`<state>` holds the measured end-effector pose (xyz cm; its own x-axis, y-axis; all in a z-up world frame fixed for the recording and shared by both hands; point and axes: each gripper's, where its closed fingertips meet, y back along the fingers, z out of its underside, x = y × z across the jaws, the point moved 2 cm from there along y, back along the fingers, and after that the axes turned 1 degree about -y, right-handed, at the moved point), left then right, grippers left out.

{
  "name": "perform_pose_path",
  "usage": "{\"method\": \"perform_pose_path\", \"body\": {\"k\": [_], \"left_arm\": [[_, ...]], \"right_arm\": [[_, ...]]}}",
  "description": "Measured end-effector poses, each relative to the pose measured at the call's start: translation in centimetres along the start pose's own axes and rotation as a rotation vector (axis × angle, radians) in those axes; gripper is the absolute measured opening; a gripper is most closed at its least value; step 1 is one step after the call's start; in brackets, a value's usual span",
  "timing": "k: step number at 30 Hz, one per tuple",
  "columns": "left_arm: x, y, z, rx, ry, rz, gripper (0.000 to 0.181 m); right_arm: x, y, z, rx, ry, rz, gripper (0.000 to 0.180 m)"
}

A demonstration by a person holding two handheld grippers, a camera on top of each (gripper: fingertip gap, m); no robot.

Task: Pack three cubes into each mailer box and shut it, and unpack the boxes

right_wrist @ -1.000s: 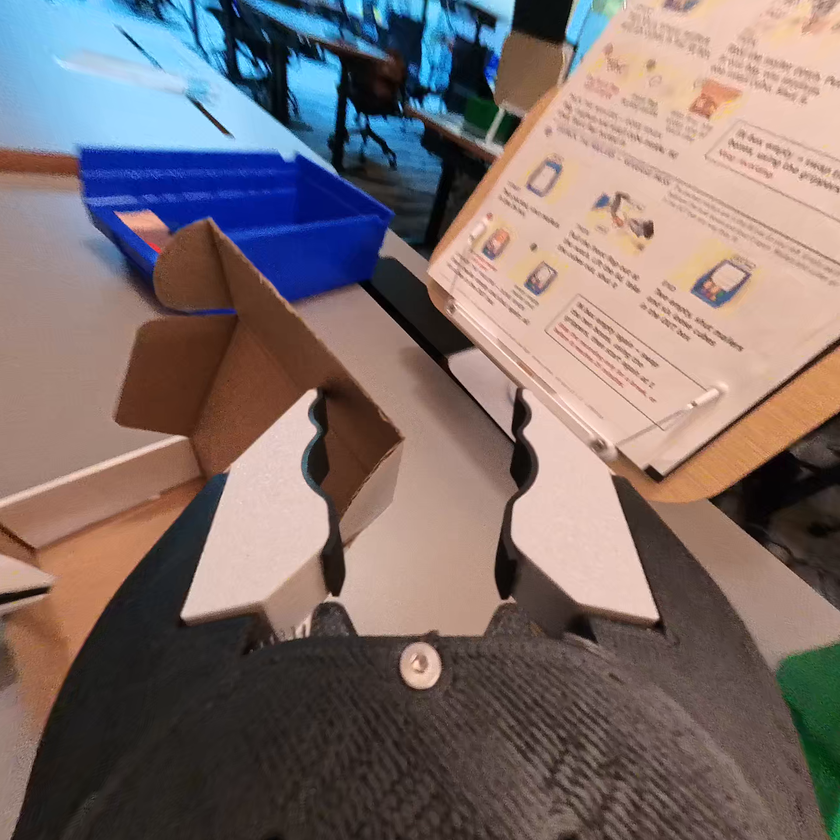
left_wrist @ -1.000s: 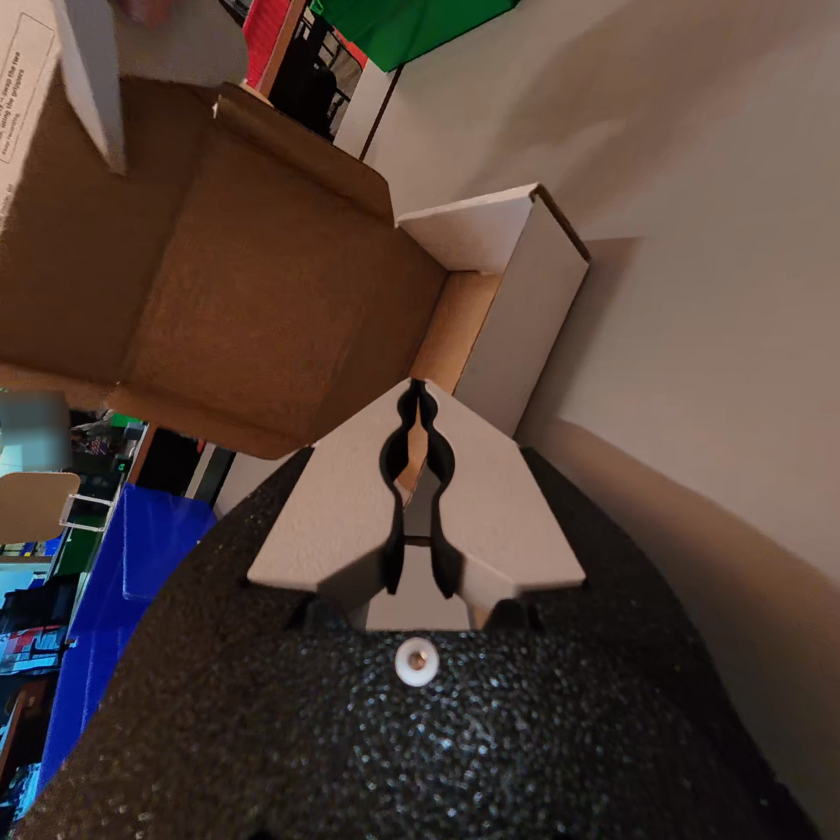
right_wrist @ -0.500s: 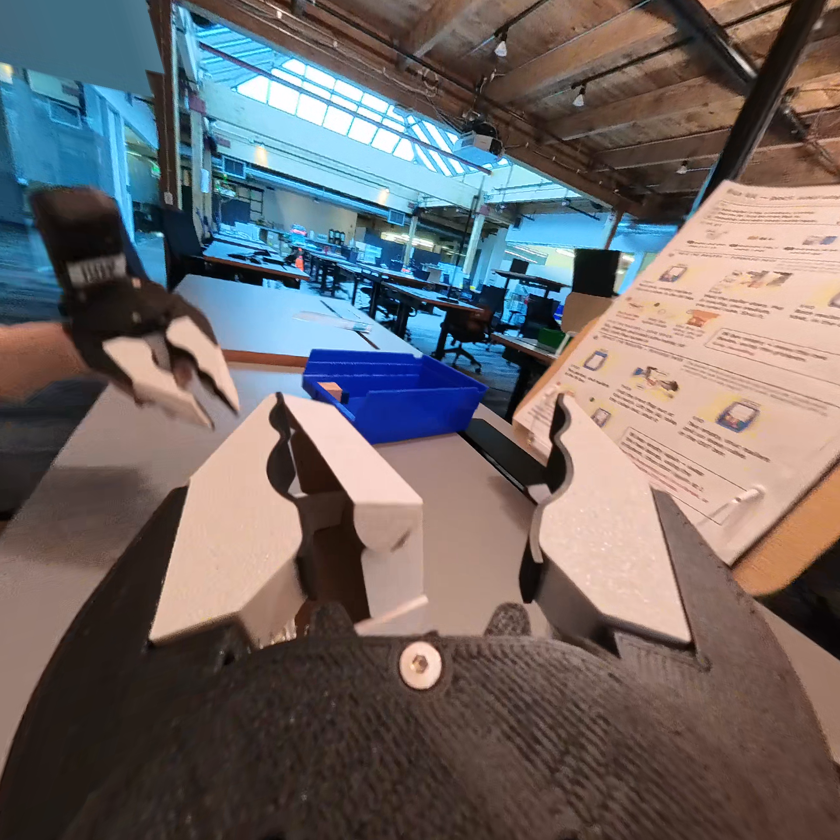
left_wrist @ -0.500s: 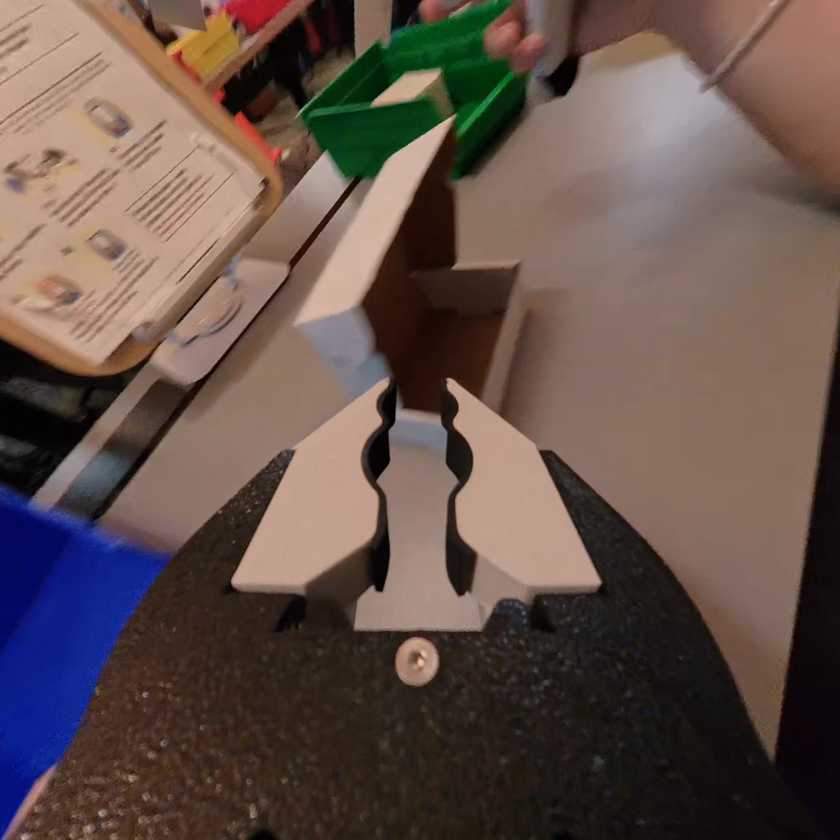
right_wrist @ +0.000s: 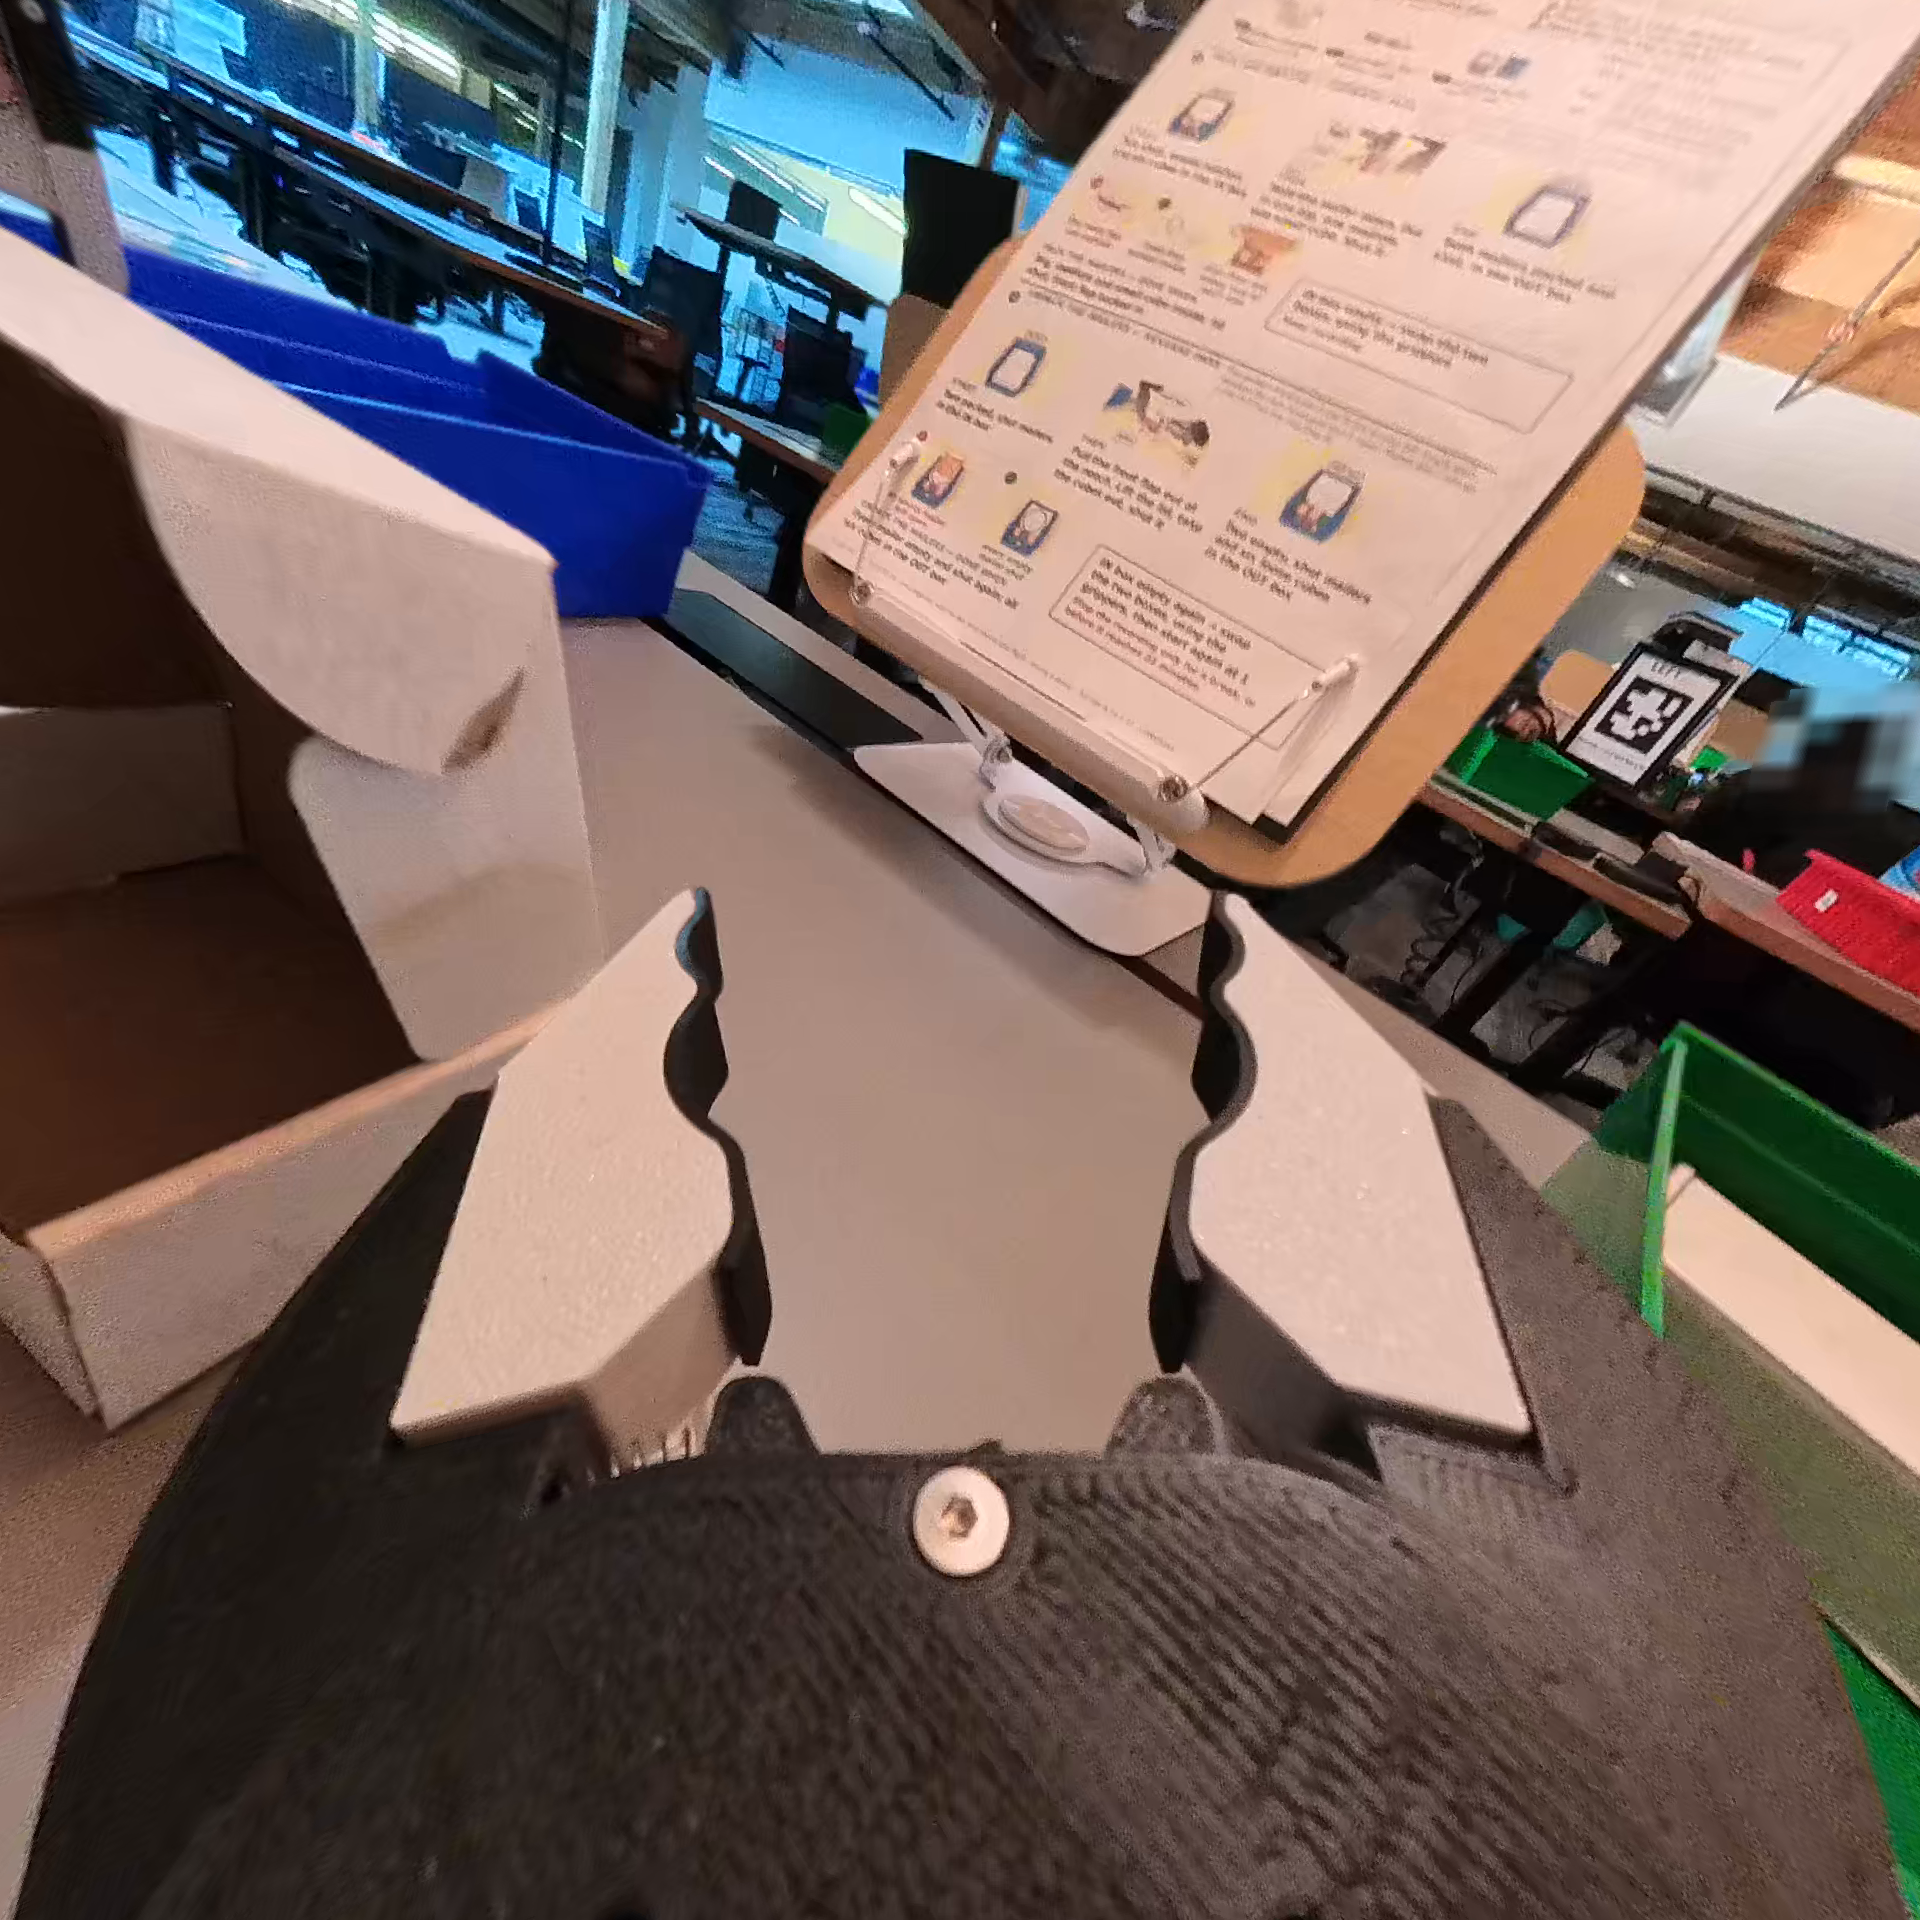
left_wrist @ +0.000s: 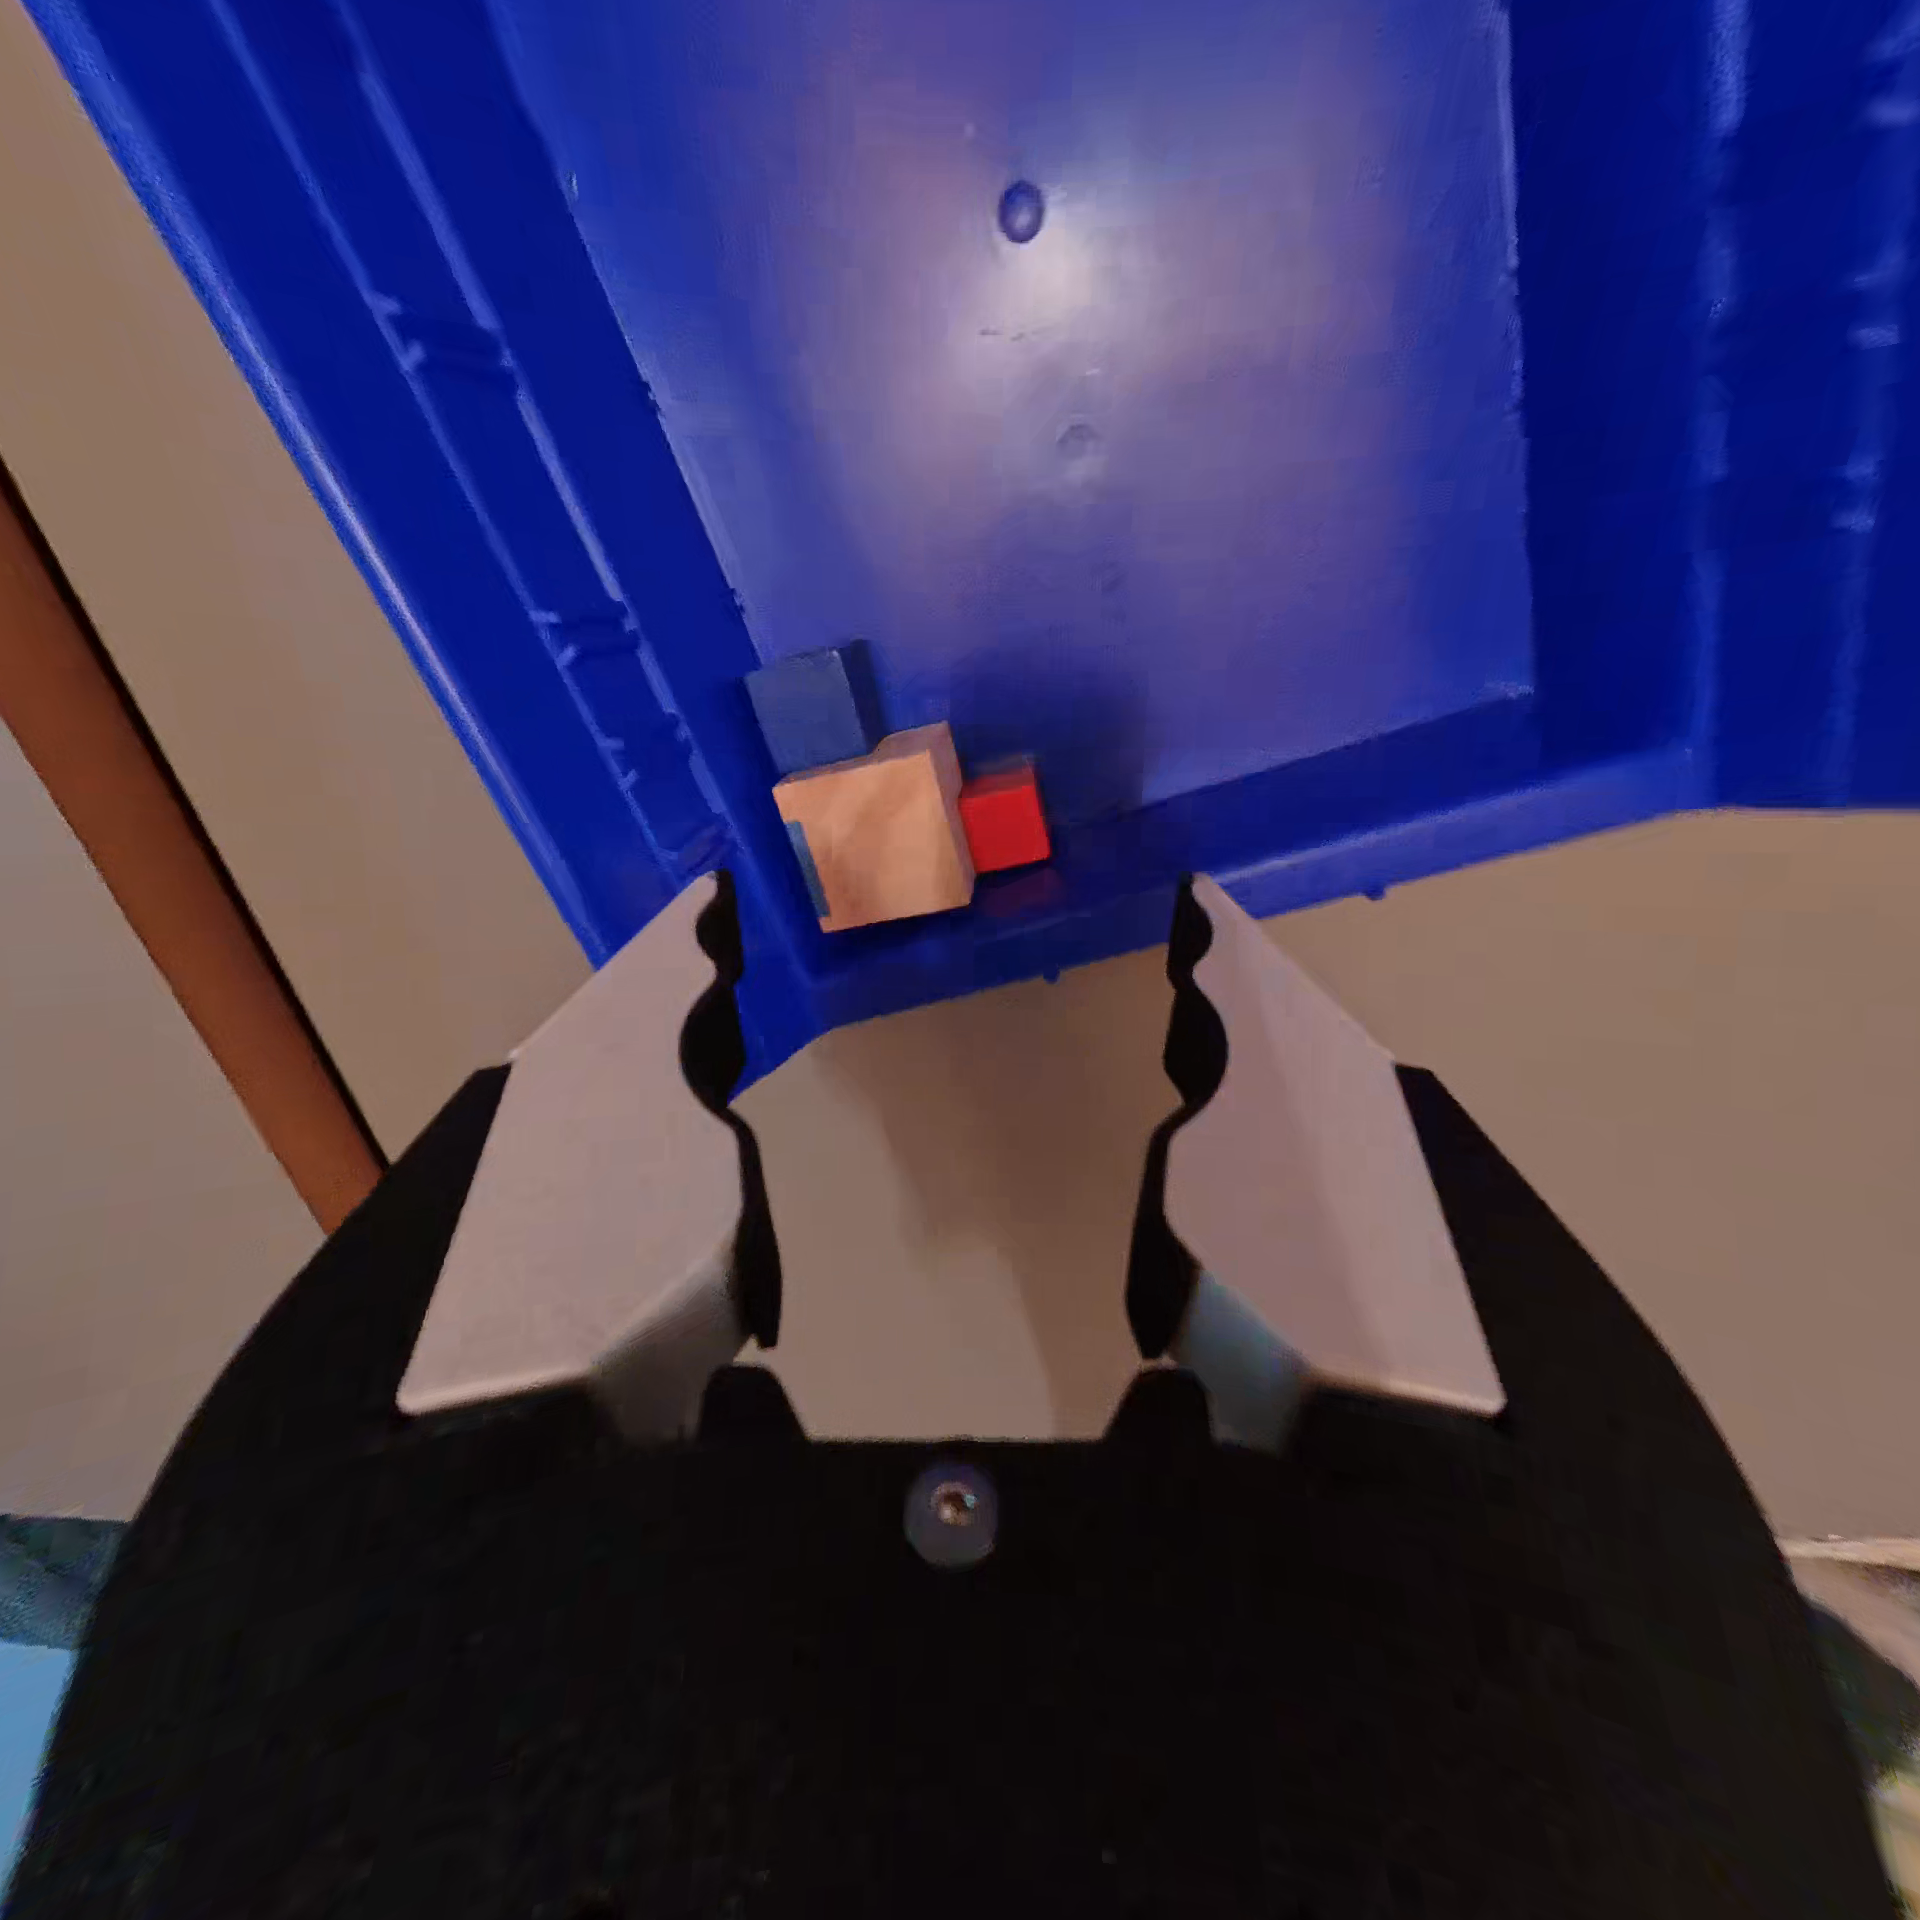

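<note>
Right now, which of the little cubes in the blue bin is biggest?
The plain wooden cube, sitting in the blue bin's corner. It is unpainted and clearly larger than the blue cube behind it and the red cube beside it.

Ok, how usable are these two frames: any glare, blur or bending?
Left wrist view: a pale glare patch on the blue bin floor, edges slightly soft, cubes readable. Right wrist view: the instruction sheet is blurred, straight table edges bow, the open box stays fairly sharp.
</note>
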<state>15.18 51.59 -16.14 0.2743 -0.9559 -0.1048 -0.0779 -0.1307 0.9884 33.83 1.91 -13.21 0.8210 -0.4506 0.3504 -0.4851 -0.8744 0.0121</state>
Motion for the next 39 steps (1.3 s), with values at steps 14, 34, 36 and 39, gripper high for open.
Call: {"method": "perform_pose_path", "body": {"k": [14,34,36,39], "left_arm": [[-1.0,-5.1,0.5,-0.164,0.207,-0.062,0.062],[1.3,-5.0,-0.5,-0.231,0.051,-0.088,0.079],[2.1,-5.4,0.1,-0.264,0.052,-0.025,0.081],[2.6,-5.9,0.1,-0.264,0.052,0.002,0.052]], "right_arm": [[0.8,0.0,2.0,-0.061,0.064,0.046,0.089],[0.9,-0.1,2.7,-0.107,0.141,0.065,0.089],[0.9,-0.1,2.8,-0.108,0.144,0.066,0.089],[1.0,-0.1,2.8,-0.115,0.155,0.07,0.089]]}}
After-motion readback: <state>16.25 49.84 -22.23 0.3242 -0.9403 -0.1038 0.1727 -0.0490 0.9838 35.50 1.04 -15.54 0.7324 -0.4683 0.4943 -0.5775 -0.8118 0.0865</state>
